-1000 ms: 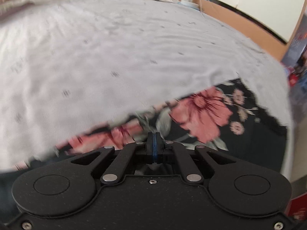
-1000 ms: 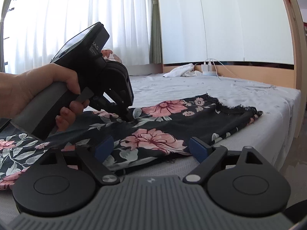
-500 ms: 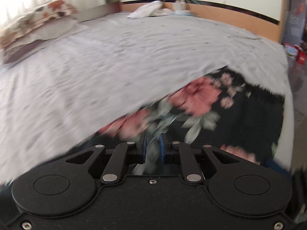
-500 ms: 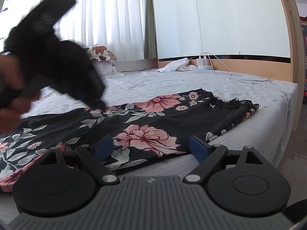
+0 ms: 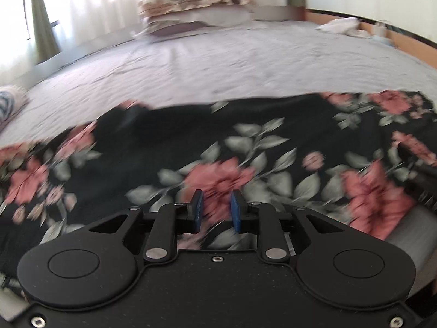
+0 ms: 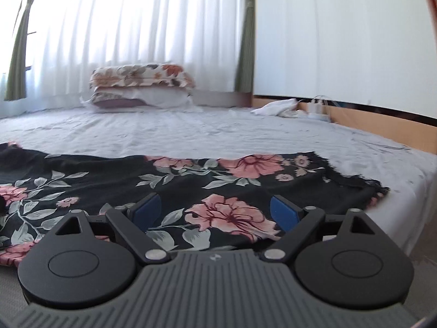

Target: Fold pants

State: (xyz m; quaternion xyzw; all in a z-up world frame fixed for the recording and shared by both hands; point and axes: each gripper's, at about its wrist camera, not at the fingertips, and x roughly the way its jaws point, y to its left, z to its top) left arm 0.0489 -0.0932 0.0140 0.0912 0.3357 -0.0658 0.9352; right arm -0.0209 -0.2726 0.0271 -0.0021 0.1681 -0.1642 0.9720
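Observation:
Black pants with pink flowers and grey leaves (image 5: 245,147) lie flat along the near edge of the bed, also spread wide in the right wrist view as the pants (image 6: 191,180). My left gripper (image 5: 215,210) hovers over the middle of the fabric; its jaws are opening, a narrow gap between the blue pads with nothing pinched between them. My right gripper (image 6: 215,213) stands wide open low over the pants near the frayed hem end (image 6: 355,183), with cloth lying under the gap but not gripped.
The grey bedsheet (image 6: 218,131) stretches behind the pants. Stacked floral pillows (image 6: 142,84) sit at the far side by the curtains. A white cloth (image 6: 275,108) and chargers lie near the wooden bed frame (image 6: 382,125). The bed's edge drops off at the right.
My left gripper let go of the fabric, opened slightly and swept sideways along the pants, leaving the right wrist view. The right gripper stayed put, still open.

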